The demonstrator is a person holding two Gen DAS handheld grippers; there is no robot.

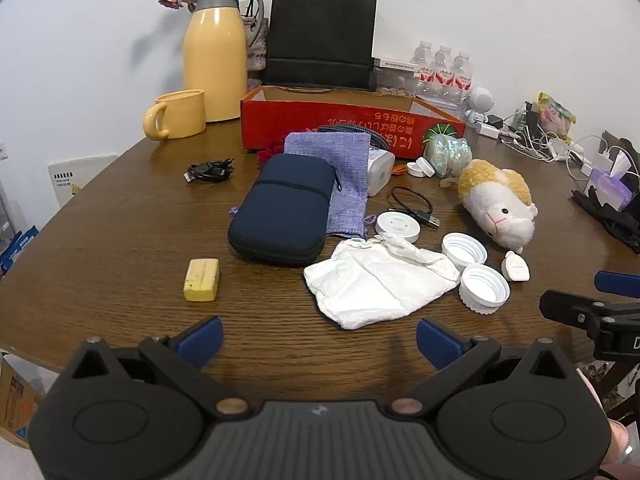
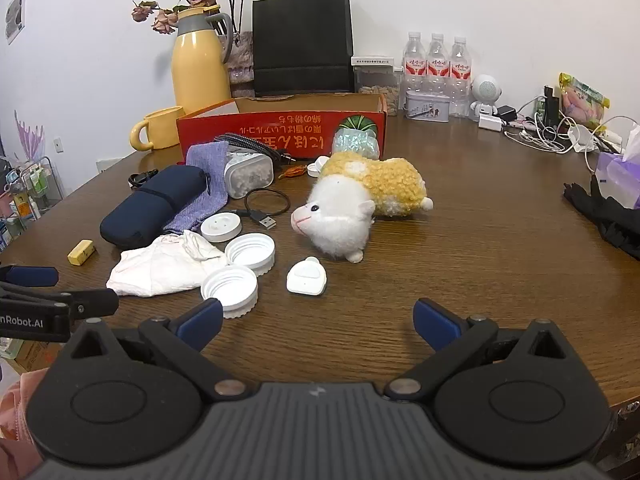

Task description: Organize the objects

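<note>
Hovering over the cluttered table (image 1: 120, 208), both grippers released.
Left gripper (image 1: 319, 336) faces the white cloth (image 1: 376, 284); right gripper (image 2: 318, 322) faces the white caps (image 2: 230, 288), near the plush toy (image 2: 360, 204).

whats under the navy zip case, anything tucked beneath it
The navy zip case lies partly on a purple cloth pouch, overlapping its left edge. Whatever else sits beneath the case is covered.

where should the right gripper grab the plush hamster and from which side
Grip the plush hamster across its yellow back, behind the white head, closing on its two flanks. It lies flat on the table with that long soft body unobstructed, so coming down from above looks best. The right gripper is open and empty, already facing it from the near side.
</note>
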